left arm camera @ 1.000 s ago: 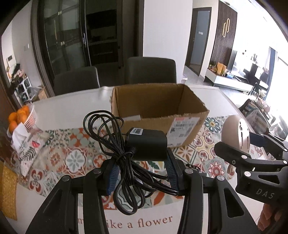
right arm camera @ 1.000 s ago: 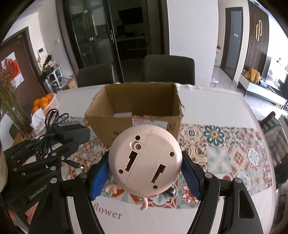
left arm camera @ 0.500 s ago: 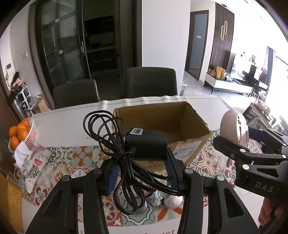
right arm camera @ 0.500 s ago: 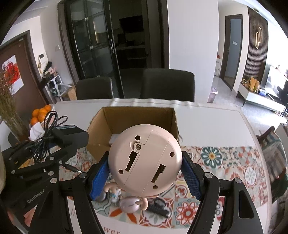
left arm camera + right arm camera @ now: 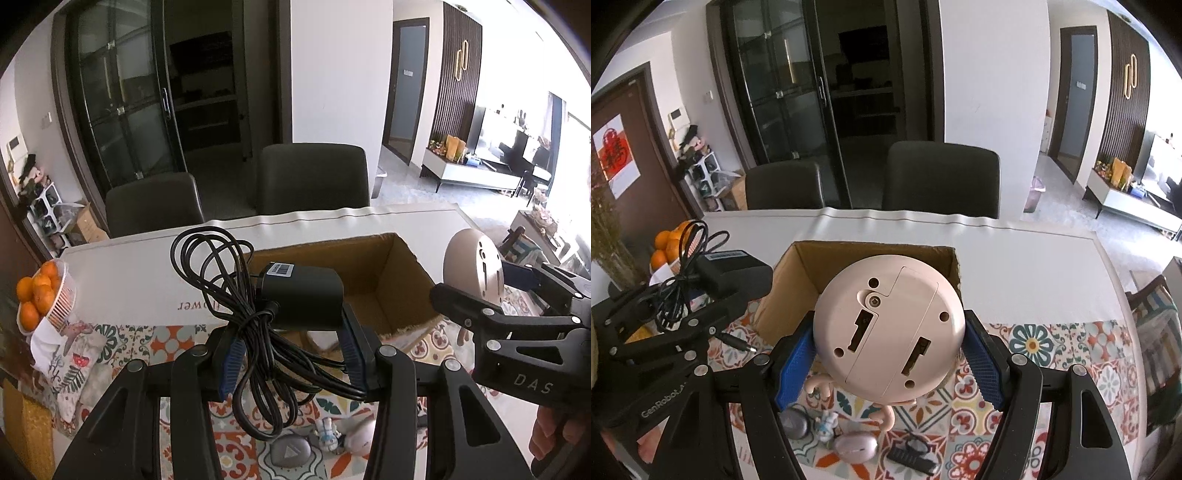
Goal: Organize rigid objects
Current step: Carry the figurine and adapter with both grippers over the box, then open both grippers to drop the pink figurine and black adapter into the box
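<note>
My left gripper (image 5: 291, 354) is shut on a black power adapter (image 5: 303, 295) whose bundled cable (image 5: 236, 291) hangs over its left finger. It hovers before the open cardboard box (image 5: 391, 273). In the right wrist view, my right gripper (image 5: 886, 365) is shut on a round pink toy clock (image 5: 890, 325), its back side facing the camera, held above the box's (image 5: 798, 269) near edge. Each gripper shows in the other's view: the right one (image 5: 491, 295) with the clock, the left one (image 5: 701, 302) with the adapter (image 5: 735, 269).
Small items lie on the patterned runner (image 5: 1052, 343) below: a grey pebble-like piece (image 5: 794, 422), a tiny figurine (image 5: 827, 428), a pale mouse (image 5: 855, 448), a black clip (image 5: 912, 456). A basket of oranges (image 5: 40, 295) stands left. Two dark chairs (image 5: 942, 181) line the far side.
Both grippers have risen and moved forward toward the box with their loads. The box's inside now shows, and the small items on the runner have come into view below.
</note>
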`<state>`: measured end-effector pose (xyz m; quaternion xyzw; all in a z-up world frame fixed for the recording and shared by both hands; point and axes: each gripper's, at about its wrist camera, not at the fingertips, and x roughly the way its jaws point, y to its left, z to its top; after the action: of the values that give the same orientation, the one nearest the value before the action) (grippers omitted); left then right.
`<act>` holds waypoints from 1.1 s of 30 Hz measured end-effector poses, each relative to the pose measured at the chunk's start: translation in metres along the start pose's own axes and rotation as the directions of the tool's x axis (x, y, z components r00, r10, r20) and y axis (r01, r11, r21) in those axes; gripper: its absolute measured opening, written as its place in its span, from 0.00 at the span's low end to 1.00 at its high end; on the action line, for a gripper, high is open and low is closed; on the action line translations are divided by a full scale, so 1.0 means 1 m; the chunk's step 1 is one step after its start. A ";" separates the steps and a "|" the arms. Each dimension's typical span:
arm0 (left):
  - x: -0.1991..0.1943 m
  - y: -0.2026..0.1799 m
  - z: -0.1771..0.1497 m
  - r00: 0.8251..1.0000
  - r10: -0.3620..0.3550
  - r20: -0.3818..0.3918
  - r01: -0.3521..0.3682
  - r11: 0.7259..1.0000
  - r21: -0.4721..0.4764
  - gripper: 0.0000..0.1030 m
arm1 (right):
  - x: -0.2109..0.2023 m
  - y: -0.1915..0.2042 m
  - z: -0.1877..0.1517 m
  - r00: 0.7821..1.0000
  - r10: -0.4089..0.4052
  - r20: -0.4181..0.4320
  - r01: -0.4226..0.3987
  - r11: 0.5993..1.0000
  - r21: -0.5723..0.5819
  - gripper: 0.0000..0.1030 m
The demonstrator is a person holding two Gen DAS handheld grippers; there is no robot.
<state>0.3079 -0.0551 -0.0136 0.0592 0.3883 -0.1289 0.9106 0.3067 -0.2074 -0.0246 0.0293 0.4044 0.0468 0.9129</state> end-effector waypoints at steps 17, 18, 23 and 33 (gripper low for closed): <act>0.078 0.004 0.026 0.982 0.006 -0.191 -0.005 1.000 0.006 0.45 | 0.074 -0.017 0.026 0.982 -0.006 -0.188 0.005 1.000 -0.006 0.72; 0.082 0.005 0.025 0.978 0.007 -0.207 -0.007 1.000 0.005 0.45 | 0.077 -0.017 0.026 0.981 -0.006 -0.196 0.005 1.000 -0.007 0.72; 0.100 0.008 0.022 0.965 0.000 -0.264 -0.003 1.000 -0.009 0.45 | 0.093 -0.019 0.025 0.972 0.000 -0.236 0.000 1.000 -0.002 0.72; 0.110 0.009 0.018 0.957 0.002 -0.291 -0.010 1.000 -0.026 0.52 | 0.107 -0.024 0.025 0.966 0.012 -0.259 -0.008 1.000 0.019 0.72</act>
<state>0.3957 -0.0711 -0.0808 0.0665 0.5194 -0.1110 0.8447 0.3983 -0.2202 -0.0883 0.0331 0.5207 0.0512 0.8516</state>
